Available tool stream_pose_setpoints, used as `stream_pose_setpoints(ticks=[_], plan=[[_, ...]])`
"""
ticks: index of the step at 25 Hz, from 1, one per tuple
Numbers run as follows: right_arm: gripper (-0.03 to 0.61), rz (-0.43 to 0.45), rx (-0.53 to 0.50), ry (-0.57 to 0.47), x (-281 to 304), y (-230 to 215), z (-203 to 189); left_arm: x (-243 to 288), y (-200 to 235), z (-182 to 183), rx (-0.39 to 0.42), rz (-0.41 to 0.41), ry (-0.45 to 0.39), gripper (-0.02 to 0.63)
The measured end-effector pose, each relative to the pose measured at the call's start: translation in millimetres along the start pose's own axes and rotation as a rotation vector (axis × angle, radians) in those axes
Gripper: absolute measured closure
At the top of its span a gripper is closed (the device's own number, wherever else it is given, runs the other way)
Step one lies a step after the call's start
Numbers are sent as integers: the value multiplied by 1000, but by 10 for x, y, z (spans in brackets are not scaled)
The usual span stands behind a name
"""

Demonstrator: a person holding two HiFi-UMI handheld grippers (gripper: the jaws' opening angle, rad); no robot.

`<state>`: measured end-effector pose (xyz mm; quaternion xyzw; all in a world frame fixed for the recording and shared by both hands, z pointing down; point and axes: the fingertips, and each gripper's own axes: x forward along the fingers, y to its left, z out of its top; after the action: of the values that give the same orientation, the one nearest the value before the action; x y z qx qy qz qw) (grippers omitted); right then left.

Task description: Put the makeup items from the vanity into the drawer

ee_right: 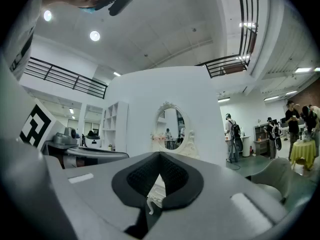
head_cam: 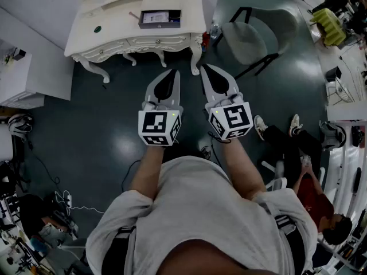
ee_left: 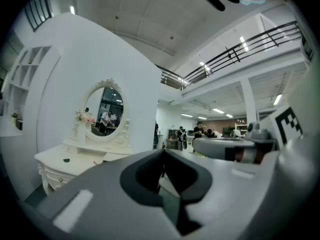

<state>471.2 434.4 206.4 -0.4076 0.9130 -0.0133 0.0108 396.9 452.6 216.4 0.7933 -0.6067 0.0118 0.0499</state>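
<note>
The white vanity (head_cam: pixel 114 38) stands across the dark floor ahead of me. On its top lie a dark flat box with a white label (head_cam: pixel 160 19), a small dark round item (head_cam: pixel 97 28) and a thin stick-like item (head_cam: pixel 133 16). My left gripper (head_cam: pixel 175 72) and right gripper (head_cam: pixel 202 66) are held level side by side, short of the vanity's front, both shut with nothing between the jaws. The left gripper view shows the vanity's oval mirror (ee_left: pixel 104 111) and the small dark item (ee_left: pixel 66 160) beyond the left gripper (ee_left: pixel 162 151). The right gripper (ee_right: pixel 160 154) also faces the mirror (ee_right: pixel 171 126).
A grey chair (head_cam: pixel 252 39) stands right of the vanity, with a bottle (head_cam: pixel 214 32) on the floor between them. A person (head_cam: pixel 304 176) sits on the floor to my right. A white shelf unit (head_cam: pixel 23 73) is at the left, and cables (head_cam: pixel 63 202) lie on the floor.
</note>
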Motion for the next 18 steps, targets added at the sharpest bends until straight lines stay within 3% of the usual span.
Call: stream_pose_setpoints(ticks=[18], plan=[[578, -8, 16, 30, 1212, 514, -183, 235, 1290, -54, 4, -32, 36, 611]])
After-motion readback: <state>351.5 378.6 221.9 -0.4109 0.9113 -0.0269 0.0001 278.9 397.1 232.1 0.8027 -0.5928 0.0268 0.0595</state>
